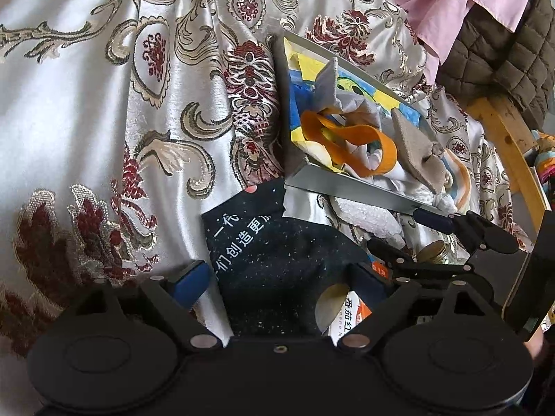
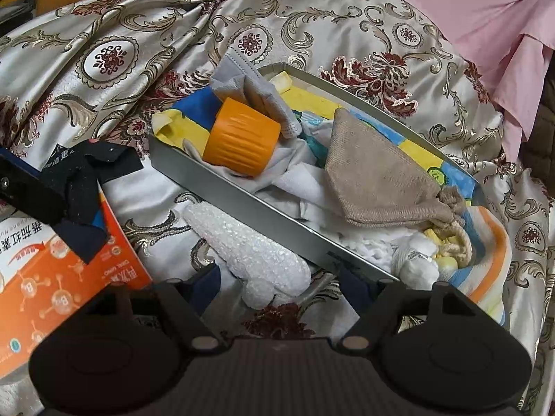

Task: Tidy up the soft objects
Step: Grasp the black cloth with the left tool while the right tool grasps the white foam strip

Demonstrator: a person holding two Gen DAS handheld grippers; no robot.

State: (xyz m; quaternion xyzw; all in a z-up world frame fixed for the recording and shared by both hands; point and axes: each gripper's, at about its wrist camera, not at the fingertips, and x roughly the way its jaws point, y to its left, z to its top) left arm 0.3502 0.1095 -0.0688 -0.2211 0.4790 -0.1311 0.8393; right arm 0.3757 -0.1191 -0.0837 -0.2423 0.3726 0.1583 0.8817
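A grey box (image 2: 242,201) lies on the patterned bedspread, filled with soft things: an orange ribbed sleeve (image 2: 241,137), a grey cloth (image 2: 242,85), a beige drawstring pouch (image 2: 374,176) and white cloths. The box also shows in the left wrist view (image 1: 347,189). My left gripper (image 1: 281,274) stands wide open around a black cloth with white Chinese print (image 1: 274,246), seen also in the right wrist view (image 2: 83,187). My right gripper (image 2: 281,284) is open over a white foam net piece (image 2: 249,253), beside the box's near wall.
An orange and white carton (image 2: 55,277) lies under the black cloth at the left. A pink sheet (image 2: 478,7) and a quilted olive garment (image 1: 503,59) lie at the back right. A wooden frame (image 1: 506,145) stands right.
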